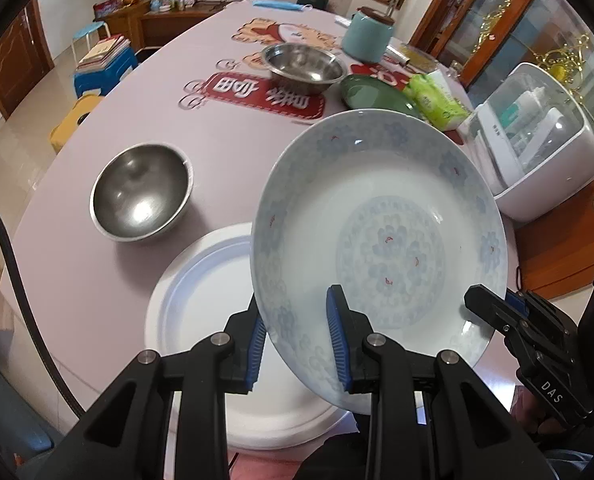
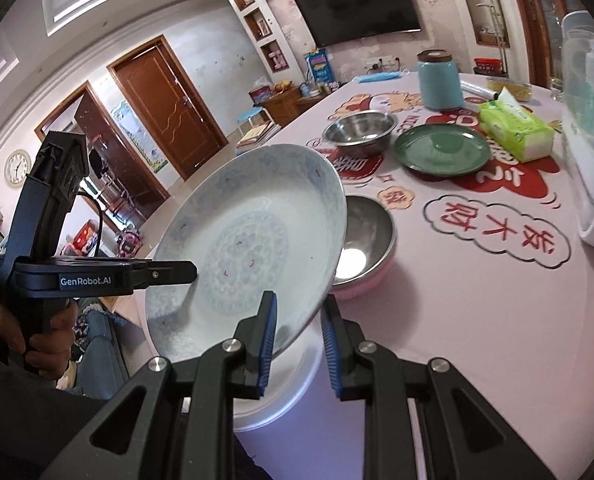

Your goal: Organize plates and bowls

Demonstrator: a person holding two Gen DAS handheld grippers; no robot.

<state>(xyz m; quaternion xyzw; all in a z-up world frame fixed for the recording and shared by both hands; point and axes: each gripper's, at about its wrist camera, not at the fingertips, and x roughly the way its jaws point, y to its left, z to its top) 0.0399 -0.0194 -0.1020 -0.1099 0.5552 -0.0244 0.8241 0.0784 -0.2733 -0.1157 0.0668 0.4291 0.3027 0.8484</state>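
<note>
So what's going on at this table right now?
A person holds a patterned blue-and-white plate tilted in the air, its rim clamped by both the left gripper and the right gripper. Just below lies a white plate on the table. Two steel bowls and a green plate sit apart.

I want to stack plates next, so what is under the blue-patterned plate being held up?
A plain white plate lies on the table under the blue-patterned plate. Its left part shows; the rest is covered by the held plate and the jaws.
</note>
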